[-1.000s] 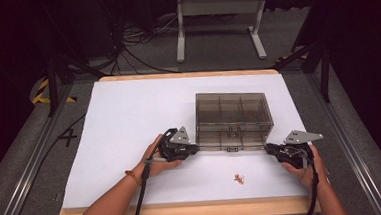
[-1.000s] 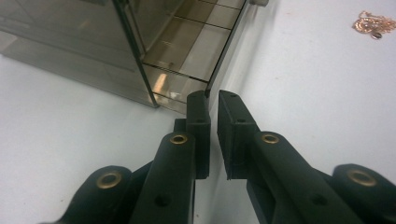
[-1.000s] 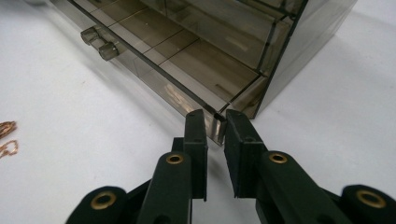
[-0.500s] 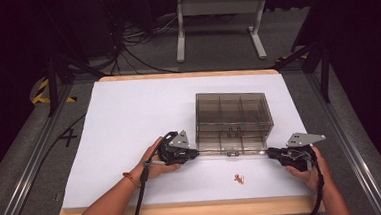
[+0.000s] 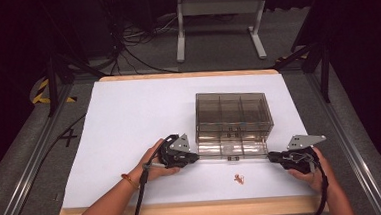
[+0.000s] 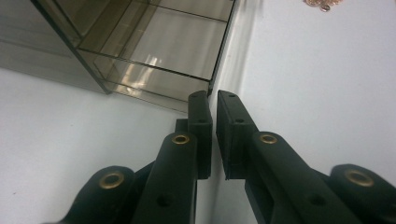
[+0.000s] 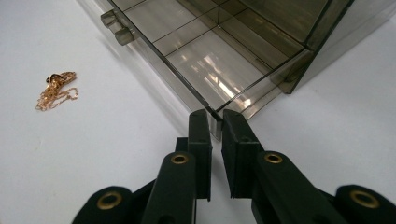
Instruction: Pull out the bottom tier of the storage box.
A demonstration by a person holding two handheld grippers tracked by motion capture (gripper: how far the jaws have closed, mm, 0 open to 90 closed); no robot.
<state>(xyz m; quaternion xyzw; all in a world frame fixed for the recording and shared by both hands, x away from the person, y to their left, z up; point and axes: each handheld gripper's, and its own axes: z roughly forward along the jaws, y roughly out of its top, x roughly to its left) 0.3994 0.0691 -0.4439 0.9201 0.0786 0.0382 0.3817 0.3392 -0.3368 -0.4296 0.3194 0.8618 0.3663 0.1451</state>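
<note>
Gripping the front wall of a pulled-out drawer (image 5: 231,149) at its two corners, both hands look partway through sliding it out of the smoky plastic box (image 5: 233,114) on the white desk (image 5: 129,121). On the left, the left gripper (image 5: 194,158) has its fingers (image 6: 201,116) closed to a thin slit over the drawer's left corner wall. In the middle, the drawer sits well forward of the box, its compartments empty as far as can be seen. A small gold chain (image 5: 239,178) lies loose on the desk just in front of it. On the right, the right gripper (image 5: 272,156) has its fingers (image 7: 200,130) pinched on the right corner wall. My guess: opening is nearly done; the chain is not yet put away, and the drawer not yet pushed back.
</note>
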